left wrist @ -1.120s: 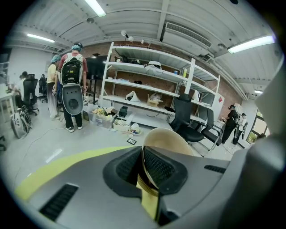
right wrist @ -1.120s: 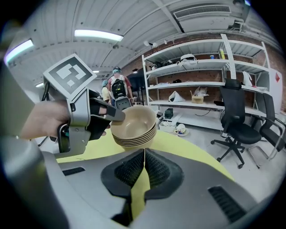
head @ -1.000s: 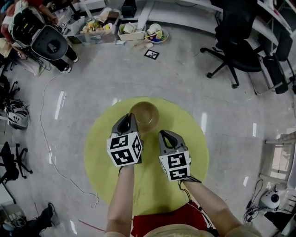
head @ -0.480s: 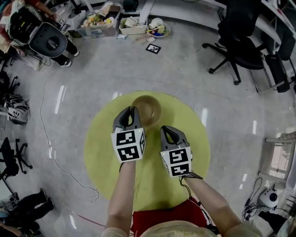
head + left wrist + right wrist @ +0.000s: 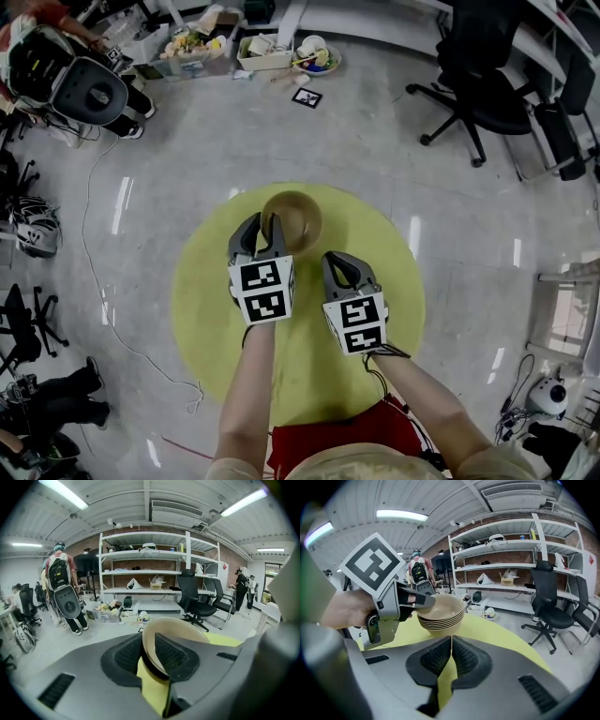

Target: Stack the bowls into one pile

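Left tool (image 5: 149, 648): clamped on rim of top bowl (image 5: 443, 605); pile (image 5: 440, 622) sits on yellow surface (image 5: 309, 366). Right tool (image 5: 451, 656): closed, empty. No loose bowls visible; stacking apparently complete, release remaining.

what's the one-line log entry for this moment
left gripper: jaws shut on top bowl rim | right gripper: jaws shut, empty | pile: on yellow table

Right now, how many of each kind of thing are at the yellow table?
bowl pile: 1
grippers: 2, the left gripper, claw on the pile's rim, and the right gripper
total: 3
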`<state>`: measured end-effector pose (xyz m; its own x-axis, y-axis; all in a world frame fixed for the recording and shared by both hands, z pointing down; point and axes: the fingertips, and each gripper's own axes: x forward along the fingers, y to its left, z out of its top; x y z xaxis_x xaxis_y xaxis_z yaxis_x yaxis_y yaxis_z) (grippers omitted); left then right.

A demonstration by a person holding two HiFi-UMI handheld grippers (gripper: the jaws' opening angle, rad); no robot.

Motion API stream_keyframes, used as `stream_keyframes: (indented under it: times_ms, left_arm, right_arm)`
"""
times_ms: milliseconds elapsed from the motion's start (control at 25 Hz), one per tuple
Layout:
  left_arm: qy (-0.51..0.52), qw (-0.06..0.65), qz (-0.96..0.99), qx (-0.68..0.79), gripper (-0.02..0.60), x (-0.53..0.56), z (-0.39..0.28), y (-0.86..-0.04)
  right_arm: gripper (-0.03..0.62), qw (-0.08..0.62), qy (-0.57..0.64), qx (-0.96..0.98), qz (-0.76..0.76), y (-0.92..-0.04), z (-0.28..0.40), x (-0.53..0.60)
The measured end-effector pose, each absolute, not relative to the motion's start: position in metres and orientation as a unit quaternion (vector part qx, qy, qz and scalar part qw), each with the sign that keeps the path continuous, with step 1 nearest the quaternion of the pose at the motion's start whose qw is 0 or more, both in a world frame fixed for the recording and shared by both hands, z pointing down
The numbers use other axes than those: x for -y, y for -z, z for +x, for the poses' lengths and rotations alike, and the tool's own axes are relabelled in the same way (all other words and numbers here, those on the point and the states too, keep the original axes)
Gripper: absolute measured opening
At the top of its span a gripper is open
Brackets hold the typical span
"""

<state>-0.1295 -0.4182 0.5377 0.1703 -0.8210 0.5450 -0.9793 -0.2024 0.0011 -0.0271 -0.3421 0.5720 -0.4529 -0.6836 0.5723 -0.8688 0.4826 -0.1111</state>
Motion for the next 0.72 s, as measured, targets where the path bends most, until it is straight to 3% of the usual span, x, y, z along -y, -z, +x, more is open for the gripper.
stream_keyframes:
  times_ms: [720]
  left_arm:
    - [-0.222,0.154,0.737,0.619,0.086,0.412,-0.131,-0.524]
  right_arm:
    - [0.037,0.225,-0.194,0.826,0.479,-0.56,-0.021,0.335]
